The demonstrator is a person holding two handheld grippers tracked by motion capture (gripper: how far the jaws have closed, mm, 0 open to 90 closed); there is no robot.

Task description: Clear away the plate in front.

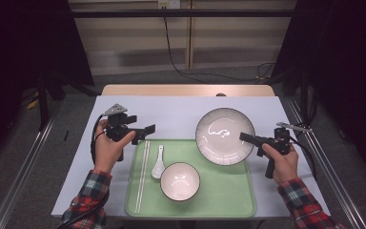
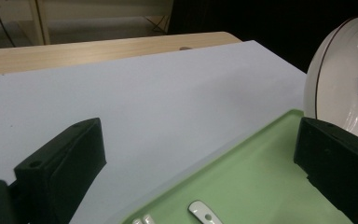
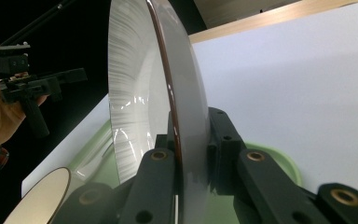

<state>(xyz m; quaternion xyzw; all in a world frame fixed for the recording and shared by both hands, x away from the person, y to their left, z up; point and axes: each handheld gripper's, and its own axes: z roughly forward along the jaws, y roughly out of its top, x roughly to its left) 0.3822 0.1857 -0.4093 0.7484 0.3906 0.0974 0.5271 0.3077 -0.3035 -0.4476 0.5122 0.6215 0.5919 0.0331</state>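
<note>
One plate [image 1: 225,136], glazed, slick and breakable. Right gripper [image 1: 249,138] fingers clamp its rim; a deep bite suits. Left gripper [image 1: 145,130] fingers stand apart.

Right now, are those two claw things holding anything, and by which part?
The right gripper pinches the large white plate by its rim. The left gripper holds nothing; its jaws are open.

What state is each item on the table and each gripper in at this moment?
Plate: gripped at its rim, over the tray's far right corner.
Right gripper: shut on the plate.
Left gripper: open, empty, over the tray's far left edge.
Bowl: upright on the tray, empty.
Spoon: lying on the tray.
Chopsticks: lying paired on the tray.
Tray: flat on the table.
</note>
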